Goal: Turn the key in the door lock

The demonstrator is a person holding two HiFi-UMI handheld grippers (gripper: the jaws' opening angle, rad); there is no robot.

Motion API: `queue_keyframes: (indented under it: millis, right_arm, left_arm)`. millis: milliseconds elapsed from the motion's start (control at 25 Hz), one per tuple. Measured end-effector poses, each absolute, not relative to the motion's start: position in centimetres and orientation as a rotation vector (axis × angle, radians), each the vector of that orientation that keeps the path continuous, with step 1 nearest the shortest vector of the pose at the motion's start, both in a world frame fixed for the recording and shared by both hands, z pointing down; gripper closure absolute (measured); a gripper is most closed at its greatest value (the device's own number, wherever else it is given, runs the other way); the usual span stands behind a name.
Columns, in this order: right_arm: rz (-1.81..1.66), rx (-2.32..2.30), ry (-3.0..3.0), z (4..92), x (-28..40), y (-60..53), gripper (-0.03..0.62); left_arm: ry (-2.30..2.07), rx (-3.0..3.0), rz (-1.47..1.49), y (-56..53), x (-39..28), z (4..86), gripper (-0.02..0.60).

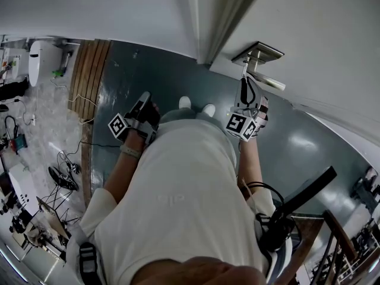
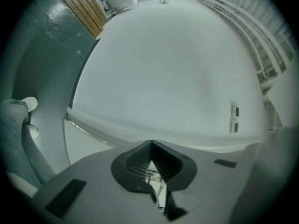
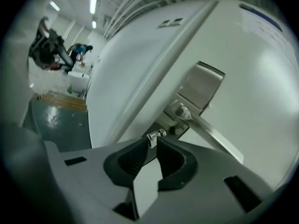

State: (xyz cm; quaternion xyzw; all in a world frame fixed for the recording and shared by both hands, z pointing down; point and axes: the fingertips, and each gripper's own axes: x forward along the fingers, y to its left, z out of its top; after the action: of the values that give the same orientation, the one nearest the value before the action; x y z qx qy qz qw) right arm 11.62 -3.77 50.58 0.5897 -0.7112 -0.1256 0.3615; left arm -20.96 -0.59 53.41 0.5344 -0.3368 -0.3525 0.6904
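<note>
The white door (image 1: 332, 34) carries a brushed-metal lock plate (image 1: 259, 53) with a lever handle (image 1: 268, 82). In the right gripper view the plate (image 3: 202, 84) and lever (image 3: 215, 135) lie just beyond the jaws. My right gripper (image 3: 156, 138) is shut on the small metal head of the key (image 3: 156, 136), just under the lever's hub; the key's blade and the keyhole are hidden. From the head view the right gripper (image 1: 245, 77) reaches up to the handle. My left gripper (image 1: 144, 97) hangs lower at the left, away from the door, and its jaws (image 2: 152, 146) are shut with nothing between them.
The door frame (image 1: 205, 22) runs left of the handle, beside a white wall (image 1: 107, 8). My shoes (image 1: 195, 104) stand on the dark floor (image 1: 136, 70). A wooden strip (image 1: 88, 70) and cluttered gear (image 1: 35, 159) lie at far left; a dark stand (image 1: 297, 200) is at right.
</note>
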Motion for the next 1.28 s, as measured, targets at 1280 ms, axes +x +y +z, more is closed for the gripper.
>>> queue_keyframes:
  millis: [1280]
  right_arm:
    - [0.862, 2.151, -2.282, 51.8, 13.6, -7.7, 0.549]
  left_arm:
    - [-0.782, 1.182, -0.812, 0.3, -21.7, 54.1, 0.574]
